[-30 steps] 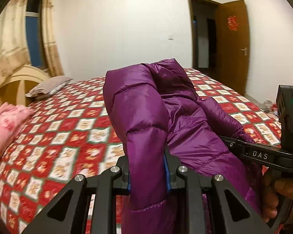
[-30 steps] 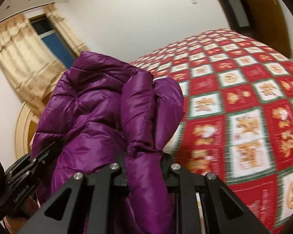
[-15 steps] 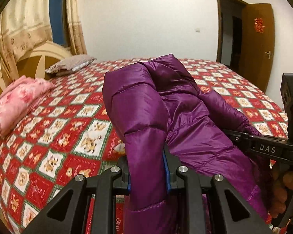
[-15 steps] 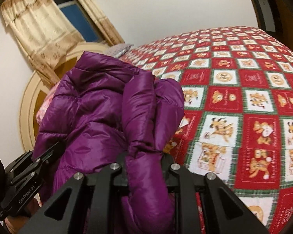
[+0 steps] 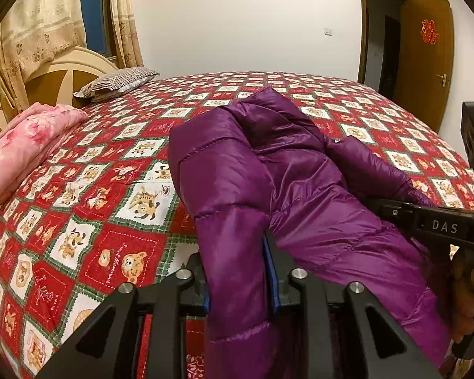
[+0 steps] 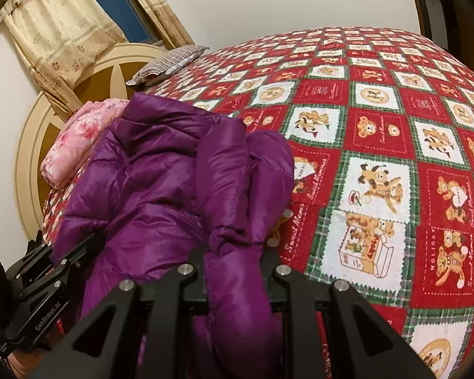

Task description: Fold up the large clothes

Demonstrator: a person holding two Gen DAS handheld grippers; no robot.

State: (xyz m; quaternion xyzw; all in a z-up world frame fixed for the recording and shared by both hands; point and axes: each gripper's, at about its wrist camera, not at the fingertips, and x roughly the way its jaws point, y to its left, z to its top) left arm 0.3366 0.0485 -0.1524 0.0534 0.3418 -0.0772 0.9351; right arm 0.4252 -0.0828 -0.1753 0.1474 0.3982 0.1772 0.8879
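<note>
A purple quilted down jacket (image 5: 300,189) hangs bunched between both grippers above the red patterned bed (image 5: 110,221). In the left wrist view a thick fold fills the gap of my left gripper (image 5: 238,271), whose jaws are opening while the blue pads still touch the fabric. The right gripper's black body (image 5: 426,224) and the hand (image 5: 470,281) holding it show at the right edge. In the right wrist view my right gripper (image 6: 235,262) is shut on another fold of the jacket (image 6: 148,183). The left gripper's body (image 6: 47,268) sits at lower left.
A folded pink blanket (image 5: 25,148) lies at the bed's left side by the headboard (image 6: 28,158). A striped pillow (image 5: 117,83) rests further back. Curtains (image 5: 38,25) hang behind, and a brown door (image 5: 426,57) stands open at the right. The bedspread (image 6: 379,126) stretches ahead.
Both grippers have carried the jacket down and forward towards the bed, so the bedspread looks nearer and fills more of each view. The jacket's lower folds now lie closer to the cover.
</note>
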